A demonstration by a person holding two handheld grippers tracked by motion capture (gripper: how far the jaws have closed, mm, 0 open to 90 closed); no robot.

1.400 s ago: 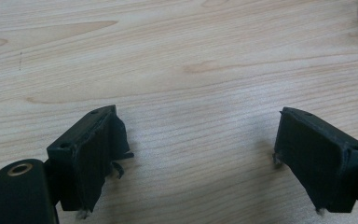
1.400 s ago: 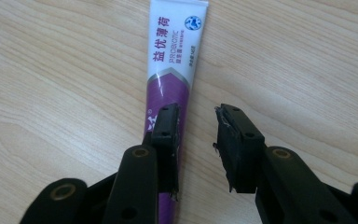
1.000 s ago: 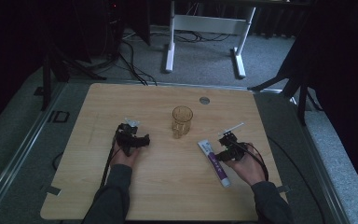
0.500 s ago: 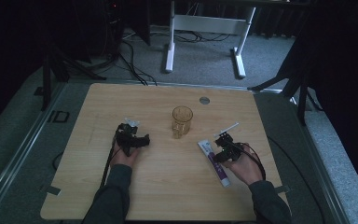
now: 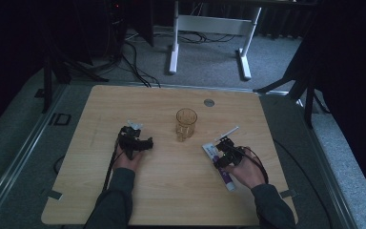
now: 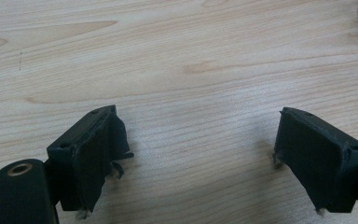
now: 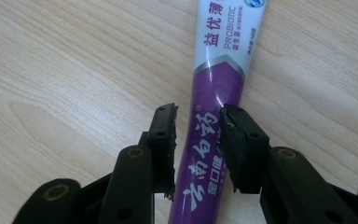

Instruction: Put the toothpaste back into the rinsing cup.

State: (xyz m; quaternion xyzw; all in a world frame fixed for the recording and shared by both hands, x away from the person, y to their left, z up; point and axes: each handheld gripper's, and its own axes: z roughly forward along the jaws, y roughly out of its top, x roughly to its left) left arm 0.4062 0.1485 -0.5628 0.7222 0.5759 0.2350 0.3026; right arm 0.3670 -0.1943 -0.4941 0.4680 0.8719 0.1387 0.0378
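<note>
Toothpaste tube [image 7: 214,116] lying flat on the counter [image 5: 171,191], near right of the glass cup [image 5: 186,123]. Right tongs [image 7: 196,149] pinch its purple body; left tongs [image 6: 200,158] gape over bare wood. For a sound lift, grip squarely mid-body and raise level.

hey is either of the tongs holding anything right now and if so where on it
The right tongs are shut on the toothpaste tube across its purple middle, as it lies on the table. The left tongs are open, holding nothing.
</note>
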